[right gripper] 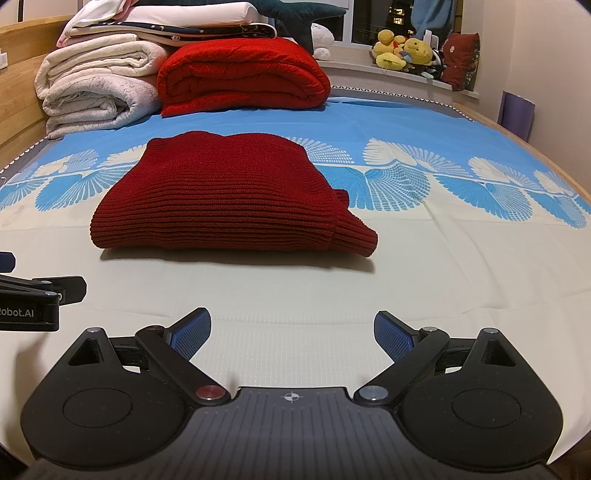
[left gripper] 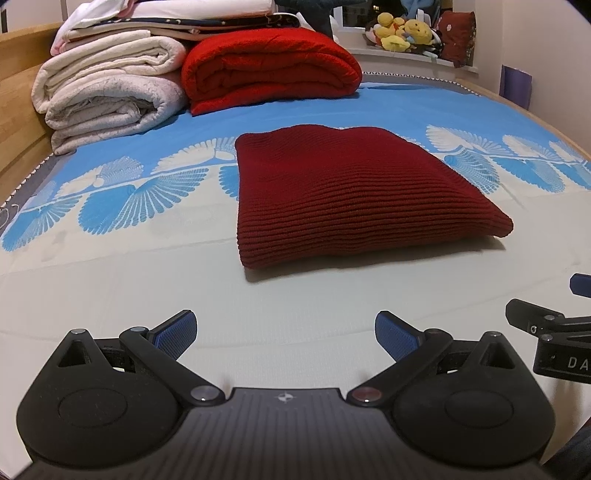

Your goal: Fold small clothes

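Left gripper [left gripper: 284, 334]: I see its two blue-padded fingers spread wide apart with nothing between them, hovering over the pale part of the bedsheet [left gripper: 110, 295]. In the right wrist view only its black side shows at the left edge [right gripper: 40, 295].

Right gripper [right gripper: 291, 334]: I see the same here, fingers splayed apart and holding nothing, above the pale sheet [right gripper: 461, 277]. Part of it pokes into the left wrist view at the right edge [left gripper: 546, 332].

Dark red knit sweater [left gripper: 354, 199]: it lies folded into a thick rectangular bundle on the bed, ahead of both grippers and apart from them. From the right wrist I see it a little to the left of centre [right gripper: 229, 199], with a ribbed cuff or hem sticking out at its near right corner. From the left wrist it sits a little right of centre.

Sheet pattern: blue with white fan-like leaves under and behind the sweater, plain cream nearer me.

Bright red blanket [left gripper: 269, 70]: folded at the far end of the bed, well behind the sweater [right gripper: 240, 74].

White blankets [left gripper: 107, 92]: stacked just beside the red blanket, on its left, with more folded bedding on top [right gripper: 96, 81].

Plush toys [left gripper: 402, 33]: yellow ones on the windowsill at the far right [right gripper: 402, 51].

Headboard [left gripper: 18, 110]: wood, along the left side.
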`<state>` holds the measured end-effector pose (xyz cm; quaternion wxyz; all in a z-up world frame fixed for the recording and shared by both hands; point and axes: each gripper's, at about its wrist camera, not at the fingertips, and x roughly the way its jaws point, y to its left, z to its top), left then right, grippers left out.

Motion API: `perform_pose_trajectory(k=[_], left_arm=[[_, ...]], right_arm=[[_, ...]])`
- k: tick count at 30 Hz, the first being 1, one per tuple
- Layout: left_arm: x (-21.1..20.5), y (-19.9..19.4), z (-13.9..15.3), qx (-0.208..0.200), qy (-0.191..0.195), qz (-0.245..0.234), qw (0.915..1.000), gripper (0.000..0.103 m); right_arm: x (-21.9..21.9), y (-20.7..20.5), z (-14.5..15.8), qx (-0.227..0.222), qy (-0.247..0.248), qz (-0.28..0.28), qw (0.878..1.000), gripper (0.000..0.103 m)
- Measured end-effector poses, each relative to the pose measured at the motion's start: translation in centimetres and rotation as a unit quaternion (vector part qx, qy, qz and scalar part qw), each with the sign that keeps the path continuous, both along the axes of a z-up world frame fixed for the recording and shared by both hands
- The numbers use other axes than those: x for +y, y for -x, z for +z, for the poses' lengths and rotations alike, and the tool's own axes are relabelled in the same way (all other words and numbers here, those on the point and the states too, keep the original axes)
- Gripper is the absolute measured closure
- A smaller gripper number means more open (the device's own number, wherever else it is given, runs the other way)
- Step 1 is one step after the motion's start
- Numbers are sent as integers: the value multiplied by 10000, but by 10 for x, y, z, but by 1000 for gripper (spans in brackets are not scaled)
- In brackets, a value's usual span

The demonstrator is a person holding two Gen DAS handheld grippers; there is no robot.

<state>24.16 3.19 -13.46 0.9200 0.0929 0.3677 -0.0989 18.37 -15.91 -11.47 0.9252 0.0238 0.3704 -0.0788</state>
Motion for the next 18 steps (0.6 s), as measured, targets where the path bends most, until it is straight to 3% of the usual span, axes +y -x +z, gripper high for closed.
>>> perform_pose_trajectory(k=[18], left_arm=[[-4, 4, -2, 8, -91, -30, 10000, 0]], right_arm=[[0, 0, 0, 21, -58, 78, 10000, 8]])
